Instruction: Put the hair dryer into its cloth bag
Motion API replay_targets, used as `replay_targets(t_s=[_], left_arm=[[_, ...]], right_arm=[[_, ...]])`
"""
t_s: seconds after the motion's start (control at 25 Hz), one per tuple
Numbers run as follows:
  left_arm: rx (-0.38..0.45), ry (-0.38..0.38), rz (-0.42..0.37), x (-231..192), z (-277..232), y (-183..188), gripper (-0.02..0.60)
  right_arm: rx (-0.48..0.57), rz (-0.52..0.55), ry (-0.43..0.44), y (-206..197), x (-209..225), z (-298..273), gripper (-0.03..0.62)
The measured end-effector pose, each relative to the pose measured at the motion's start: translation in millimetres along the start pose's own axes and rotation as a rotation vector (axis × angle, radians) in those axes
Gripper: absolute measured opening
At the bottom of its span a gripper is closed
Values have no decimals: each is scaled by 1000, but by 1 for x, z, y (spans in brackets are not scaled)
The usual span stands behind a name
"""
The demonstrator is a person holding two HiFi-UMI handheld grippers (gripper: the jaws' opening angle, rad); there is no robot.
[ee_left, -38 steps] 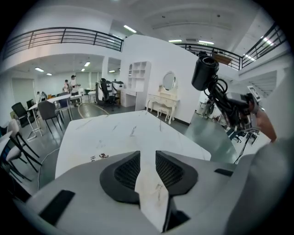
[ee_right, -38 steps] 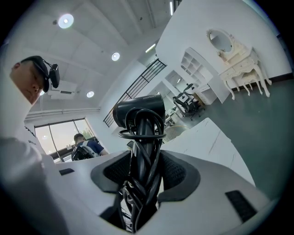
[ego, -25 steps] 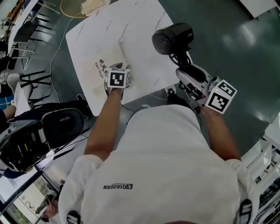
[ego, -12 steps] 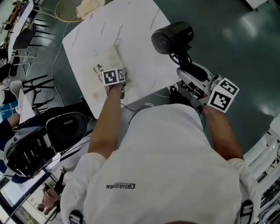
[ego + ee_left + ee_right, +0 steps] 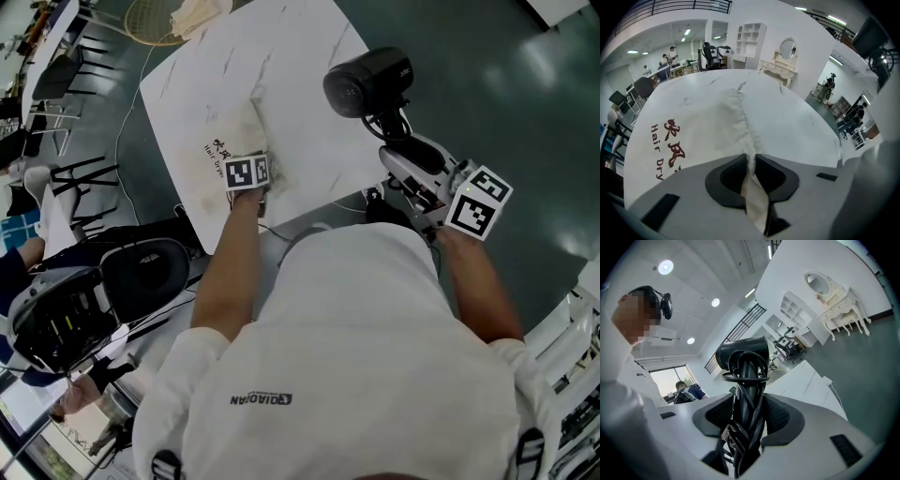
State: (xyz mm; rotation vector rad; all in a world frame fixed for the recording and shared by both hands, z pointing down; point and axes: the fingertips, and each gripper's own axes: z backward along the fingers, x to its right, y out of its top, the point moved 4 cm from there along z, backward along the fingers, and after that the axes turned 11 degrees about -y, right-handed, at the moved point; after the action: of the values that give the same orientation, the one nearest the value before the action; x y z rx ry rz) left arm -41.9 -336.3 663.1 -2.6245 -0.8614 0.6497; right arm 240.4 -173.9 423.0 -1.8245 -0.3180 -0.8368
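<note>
**A:** Where is the cloth bag (image 5: 217,150)?
**B:** Flat on the white table (image 5: 309,56), with its red and black lettering facing up and 1 ruffled edge pinched.
**A:** And the hair dryer (image 5: 367,82)?
**B:** Black, held just clear of the table's edge, cord wound round its handle.

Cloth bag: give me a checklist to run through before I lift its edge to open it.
1. Left tool gripping the cloth bag's gathered edge: ok, jaws have just been closing and now pinch the fabric.
2. Only one layer pinched: cannot tell.
3. Bag mouth open: not ok, bag lies flat on the table.
4. Right tool holding the hair dryer: ok.
5. Cord wound round the dryer: ok.
</note>
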Motion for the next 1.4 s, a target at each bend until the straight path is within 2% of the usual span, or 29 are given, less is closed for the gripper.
replay_targets(t_s=[0.12, 0.24, 0.4, 0.72, 1.04, 1.2, 1.4], left_arm=[[18, -7, -1, -2, 7, -2, 57], [46, -17, -34, 1, 19, -3, 54], [122, -39, -77, 7, 43, -1, 52], [259, -9, -143, 17, 98, 6, 52], [352, 5, -194, 12, 148, 3, 51], [371, 12, -207, 7, 168, 1, 51], [354, 43, -287, 5, 182, 6, 51]], right_arm=[[-10, 2, 13, -1, -2, -5, 213], [-21, 8, 32, -1, -5, -11, 213], [-46, 25, 63, -2, -10, -21, 213], [-121, 34, 130, -9, -15, -47, 213], [-192, 51, 213, -22, -31, -78, 213], [-223, 73, 241, -29, -37, -87, 213], [-289, 85, 258, -44, -38, -96, 213]])
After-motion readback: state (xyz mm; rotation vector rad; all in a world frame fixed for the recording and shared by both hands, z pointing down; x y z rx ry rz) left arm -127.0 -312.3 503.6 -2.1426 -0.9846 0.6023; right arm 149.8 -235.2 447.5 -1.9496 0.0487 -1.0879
